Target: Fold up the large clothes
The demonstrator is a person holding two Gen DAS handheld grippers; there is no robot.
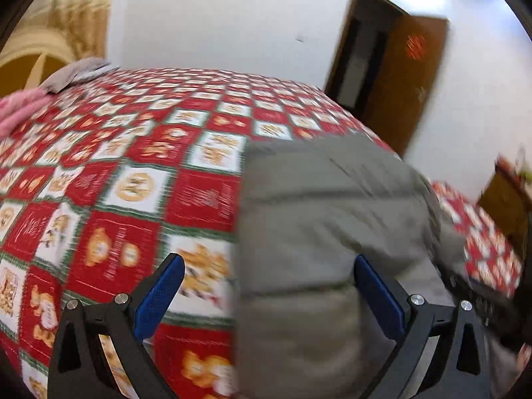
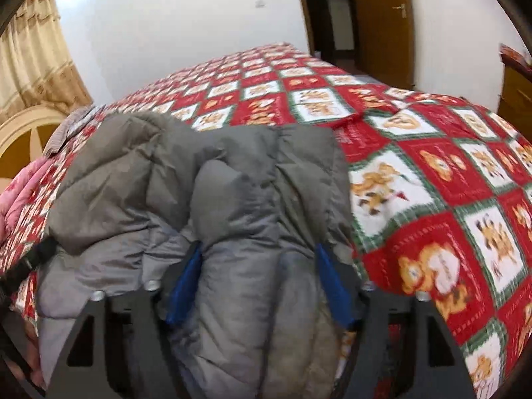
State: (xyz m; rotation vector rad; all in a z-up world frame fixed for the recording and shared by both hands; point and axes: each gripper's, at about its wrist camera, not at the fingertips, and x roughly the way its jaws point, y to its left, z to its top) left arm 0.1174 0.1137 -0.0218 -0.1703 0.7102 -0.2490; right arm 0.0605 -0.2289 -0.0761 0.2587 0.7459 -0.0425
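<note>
Grey quilted fabric fills the near part of both views: one padded jacket [image 2: 212, 199], bunched on the near edge of the bed [image 2: 432, 173]. The right gripper [image 2: 259, 286] has its two blue-padded fingers set around a thick roll of the jacket, pressed into the padding on both sides, so it grips that fold. The left gripper [image 1: 269, 296] stands wide open; its two blue pads [image 1: 159, 299] are well apart, one over the bedcover, the other over the jacket's [image 1: 332, 219] edge, clasping nothing. Beyond, one red-and-white checked bedcover [image 1: 166, 153] with bear prints spreads to the far edge. At the far left corner lie one grey cloth [image 1: 76, 74] and one pink cloth [image 1: 20, 109]. Farther off stands one brown door [image 1: 402, 76].
</note>
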